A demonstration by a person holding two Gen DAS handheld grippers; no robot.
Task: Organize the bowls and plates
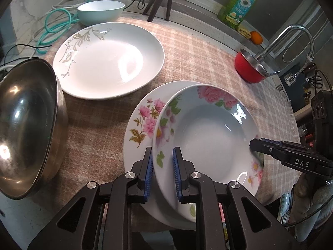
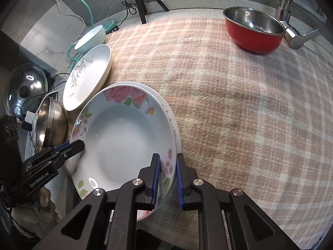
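The blue-tinted deep plate (image 1: 210,137) with pink roses on its rim sits tilted on top of a white plate (image 1: 143,125) printed with pink flowers, which lies flat on the checked cloth. Behind this stack lies a large white plate (image 1: 108,60) with a grey leaf pattern, upright and empty. Beyond that plate stands a pale mint bowl (image 1: 101,12). Left of the stack a steel bowl (image 1: 27,129) leans on its side. Far right of the stack stands a red bowl (image 2: 255,30) with a steel inside.
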